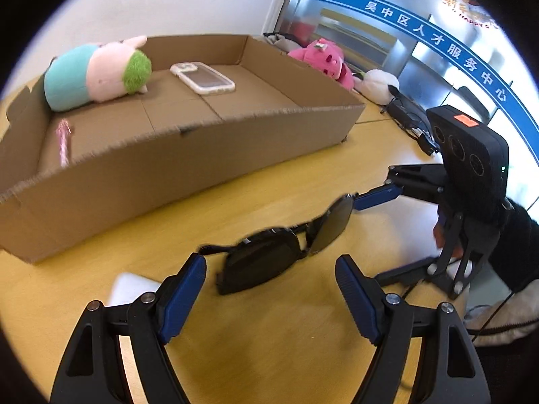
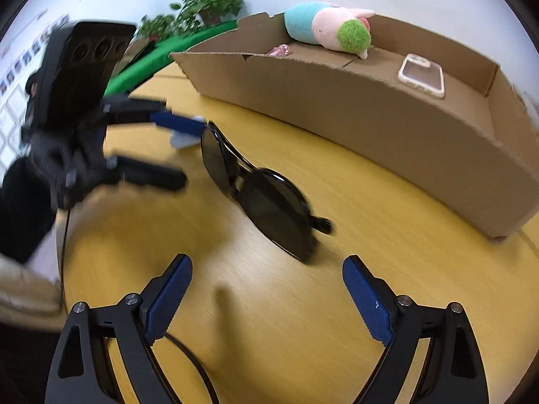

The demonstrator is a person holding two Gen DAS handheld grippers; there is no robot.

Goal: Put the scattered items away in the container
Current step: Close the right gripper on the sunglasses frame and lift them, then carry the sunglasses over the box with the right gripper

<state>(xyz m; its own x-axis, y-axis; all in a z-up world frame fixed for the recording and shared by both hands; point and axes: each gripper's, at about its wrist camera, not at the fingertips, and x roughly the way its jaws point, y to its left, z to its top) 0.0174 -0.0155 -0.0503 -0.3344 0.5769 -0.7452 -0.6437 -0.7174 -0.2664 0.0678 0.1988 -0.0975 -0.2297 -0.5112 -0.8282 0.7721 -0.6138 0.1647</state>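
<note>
Black sunglasses (image 1: 279, 245) lie on the yellow table between both grippers; they also show in the right wrist view (image 2: 266, 198). My left gripper (image 1: 269, 282) is open, its fingers either side of the near lens. My right gripper (image 2: 266, 289) is open, just short of the sunglasses. The cardboard box (image 1: 188, 155) stands behind them and holds a plush pig (image 1: 97, 70), a clear phone case (image 1: 202, 77) and a small pink item (image 1: 64, 138). The box also shows in the right wrist view (image 2: 370, 118).
A pink plush (image 1: 326, 57) and a white plush (image 1: 377, 84) lie beyond the box, near black cables (image 1: 407, 118). A white object (image 1: 131, 286) lies on the table by my left finger. Plants (image 2: 202, 6) and a green band stand at the far side.
</note>
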